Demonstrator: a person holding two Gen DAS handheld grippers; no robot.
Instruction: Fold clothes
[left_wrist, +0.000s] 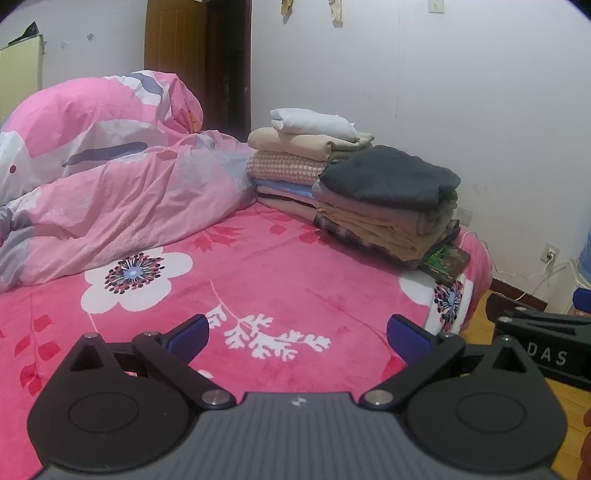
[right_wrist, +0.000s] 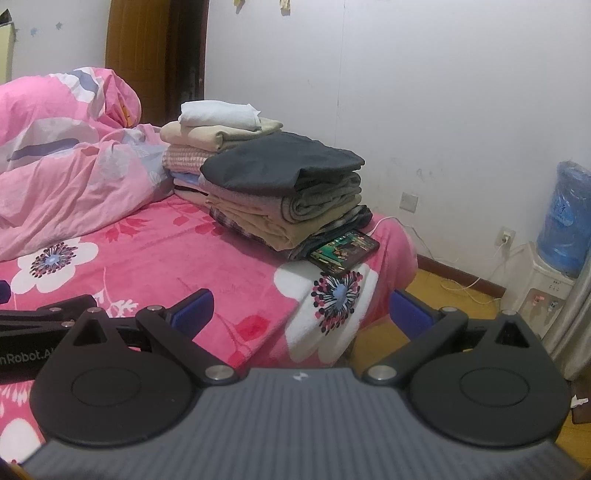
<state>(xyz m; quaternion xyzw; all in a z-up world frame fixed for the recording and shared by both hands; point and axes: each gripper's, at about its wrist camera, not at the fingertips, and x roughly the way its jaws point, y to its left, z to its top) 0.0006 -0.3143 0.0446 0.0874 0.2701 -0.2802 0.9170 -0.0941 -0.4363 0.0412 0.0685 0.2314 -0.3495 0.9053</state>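
Left gripper (left_wrist: 298, 334) and right gripper (right_wrist: 301, 310) both hover with jaws spread wide and empty above the pink floral bedspread (left_wrist: 258, 266). The folded clothes (left_wrist: 384, 199) sit in two touching stacks at the bed's far right corner, a dark garment (right_wrist: 284, 162) topping the nearer one. A phone (right_wrist: 345, 252) pokes out beneath; a crumpled pink duvet (left_wrist: 96, 177) lies left.

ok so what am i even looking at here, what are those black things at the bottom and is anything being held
Those black parts are handheld two-finger grippers; a person holds one in each hand, and each carries a camera looking forward along its fingers. One picture is from the left gripper, the other from the right gripper. Both are open and hold nothing. Ahead is a bed with a pink flowered blanket, a rumpled pink duvet, two stacks of folded clothes and a phone with its screen lit, partly tucked under the nearer stack.
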